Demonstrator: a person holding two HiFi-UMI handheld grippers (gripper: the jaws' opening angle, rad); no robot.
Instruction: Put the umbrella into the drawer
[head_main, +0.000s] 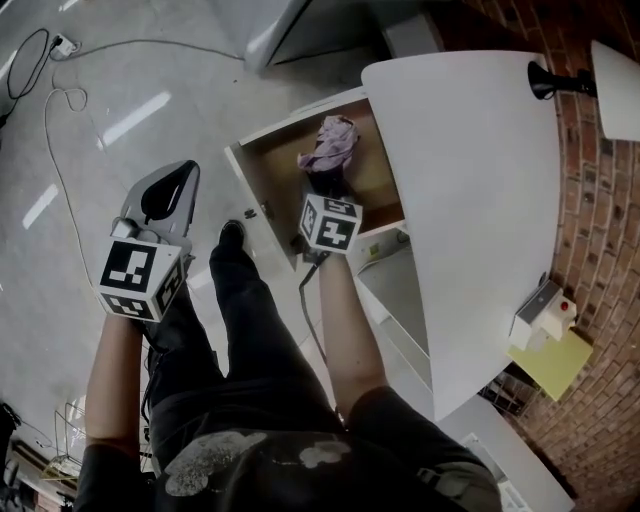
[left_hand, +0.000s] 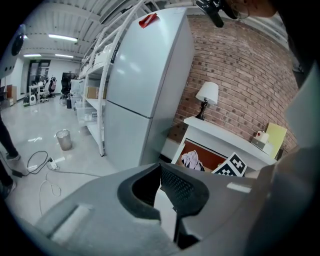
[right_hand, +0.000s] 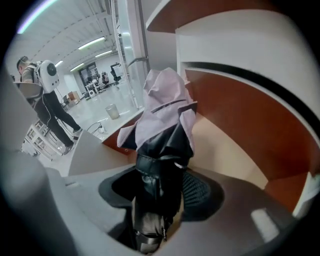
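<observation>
Over on the left, the left hand-held gripper (head_main: 172, 190) hangs over the bare floor (head_main: 90, 150), out at 9 o'clock from the drawer (head_main: 258, 178). Its jaws stand apart with nothing between them. A loose cable (head_main: 58, 110) trails across the floor at 11 o'clock from it, and the person's shoe (head_main: 232, 235) sits just at its 3 o'clock.

Centre now: the drawer is pulled open from the white table (head_main: 470, 200), brown inside. The right hand-held gripper (head_main: 325, 188) points down into it, jaws clamped on the dark strapped end of the folded umbrella (head_main: 331, 146). The umbrella's crumpled lilac fabric sticks out at 12 o'clock from the jaws, inside the drawer's walls and over its brown bottom. Whether the fabric touches the bottom, I cannot tell. The right gripper view shows the black pads pressing the umbrella (right_hand: 161, 125) from both sides.

On the right, the table top carries a black-stemmed lamp (head_main: 548, 80) at its 1 o'clock corner, and a small white box (head_main: 545, 315) beside a yellow pad (head_main: 556, 366) at 5 o'clock. A brick wall (head_main: 590, 220) runs behind.
</observation>
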